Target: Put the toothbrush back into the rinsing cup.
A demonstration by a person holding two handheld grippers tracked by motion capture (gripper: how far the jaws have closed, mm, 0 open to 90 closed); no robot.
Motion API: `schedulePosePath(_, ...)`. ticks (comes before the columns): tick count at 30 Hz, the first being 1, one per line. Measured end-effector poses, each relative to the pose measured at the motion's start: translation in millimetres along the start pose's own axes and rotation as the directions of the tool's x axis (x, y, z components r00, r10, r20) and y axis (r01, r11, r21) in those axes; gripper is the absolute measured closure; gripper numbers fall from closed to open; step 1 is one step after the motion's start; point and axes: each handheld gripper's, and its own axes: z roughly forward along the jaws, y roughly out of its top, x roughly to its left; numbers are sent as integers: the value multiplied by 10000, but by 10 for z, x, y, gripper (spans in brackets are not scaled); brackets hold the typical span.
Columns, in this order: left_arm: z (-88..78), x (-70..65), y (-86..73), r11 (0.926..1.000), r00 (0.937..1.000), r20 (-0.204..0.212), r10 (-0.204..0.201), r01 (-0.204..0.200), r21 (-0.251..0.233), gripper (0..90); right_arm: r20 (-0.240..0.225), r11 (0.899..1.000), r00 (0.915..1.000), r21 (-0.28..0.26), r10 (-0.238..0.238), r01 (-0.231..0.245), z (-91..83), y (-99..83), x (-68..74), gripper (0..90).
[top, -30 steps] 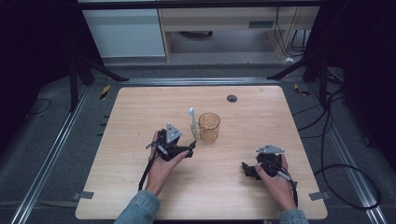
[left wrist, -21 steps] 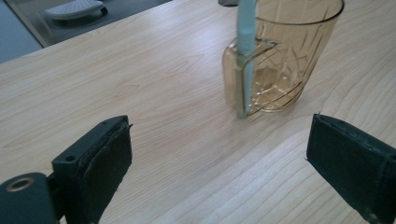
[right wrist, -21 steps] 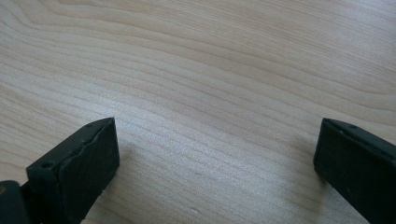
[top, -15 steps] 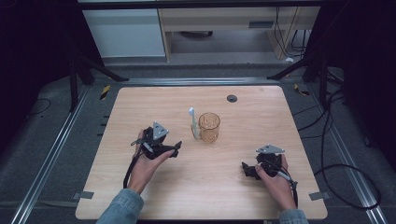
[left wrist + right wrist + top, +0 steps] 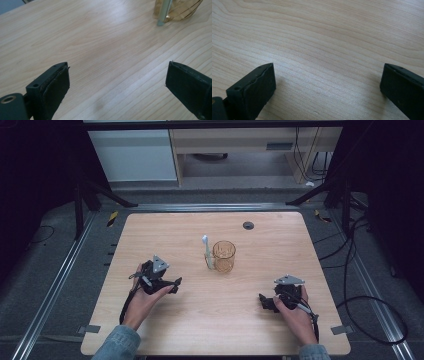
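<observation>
Both the left gripper [image 5: 172,285] and right gripper [image 5: 264,301] gape wide, empty; a toothbrush [image 5: 207,252] leans on the cup [image 5: 223,256] at center frame.

Lab: camera tripods [image 5: 95,195], cables [image 5: 360,265].

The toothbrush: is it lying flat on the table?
No, the toothbrush stands upright beside the amber cup, leaning on its outer side, bristle end up, in the high view.

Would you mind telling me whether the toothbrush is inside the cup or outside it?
Outside. The toothbrush leans upright against the cup, its lower end on the table.
</observation>
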Motion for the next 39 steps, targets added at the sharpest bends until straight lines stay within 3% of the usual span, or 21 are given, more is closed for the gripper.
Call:
schedulePosePath(4, -9, 72, -83, 9997, 9998, -73, -178, 179, 168, 47, -1, 10000, 10000, -1, -1, 1, 0, 0, 0, 6)
schedulePosePath(14, -14, 259, -291, 9963, 9991, -394, -128, 160, 839, 45, 2, 10000, 10000, 0, 0, 0, 0, 0, 0, 6)
schedulePosePath(25, 62, 602, -480, 9861, 9919, -694, -1062, 1140, 1208, 42, 2, 10000, 10000, -2, -3, 3, 0, 0, 0, 6)
schedulePosePath(28, 98, 649, -498, 9846, 9899, -734, -1209, 1290, 1178, 40, 1, 10000, 10000, -1, -1, 1, 0, 0, 0, 6)
schedulePosePath(31, 143, 680, -508, 9856, 9909, -761, -1114, 1199, 1189, 40, 2, 10000, 10000, -1, 0, 0, 0, 0, 0, 6)
schedulePosePath(39, 224, 785, -569, 9779, 9805, -250, -1948, 1961, 725, 15, 0, 10000, 10000, -1, -1, 1, 0, 0, 0, 6)
